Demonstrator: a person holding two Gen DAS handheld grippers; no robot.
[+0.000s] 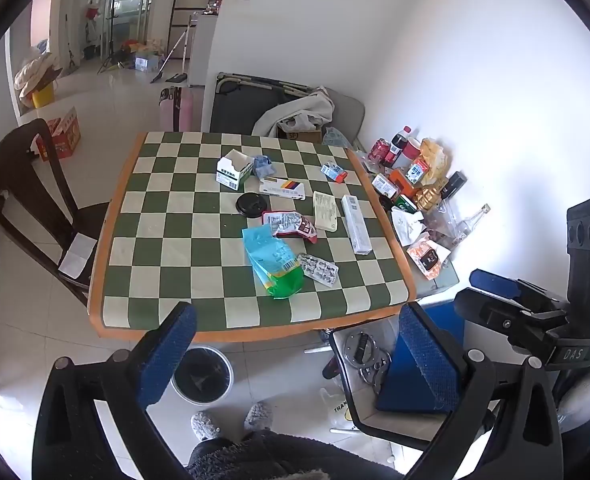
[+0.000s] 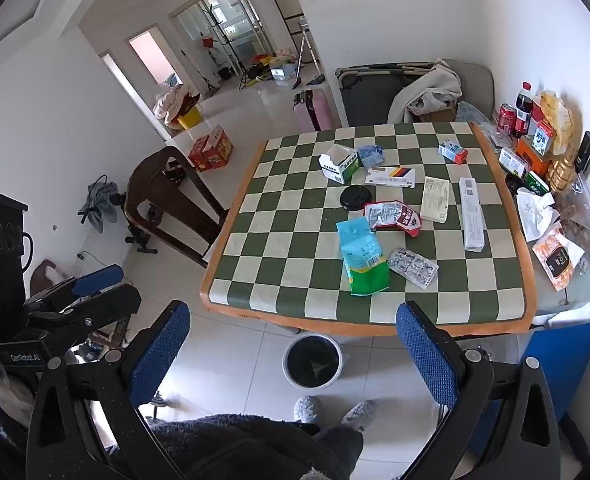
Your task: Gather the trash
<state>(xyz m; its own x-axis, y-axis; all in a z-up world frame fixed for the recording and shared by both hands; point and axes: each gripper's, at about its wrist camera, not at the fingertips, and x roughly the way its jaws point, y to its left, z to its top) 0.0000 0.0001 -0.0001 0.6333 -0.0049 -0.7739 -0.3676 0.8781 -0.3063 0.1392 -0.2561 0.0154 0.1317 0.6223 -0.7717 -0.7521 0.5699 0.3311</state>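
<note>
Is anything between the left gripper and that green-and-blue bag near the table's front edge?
Nothing visible. The left gripper is open and empty, short of the table. The green-and-blue bag lies flat with bare checkered cloth in front of it. The blister pack lies right beside it, on the right.

A green-and-cream checkered tablecloth (image 1: 199, 248) with an orange border fills mid-frame — on it a black cup lid (image 1: 250, 203), a turquoise-and-green snack bag (image 1: 273, 266), a red wrapper (image 1: 295, 226); pink suitcase (image 1: 175, 109) at upper centre; blue-padded gripper fingers (image 1: 167, 354) below
</note>
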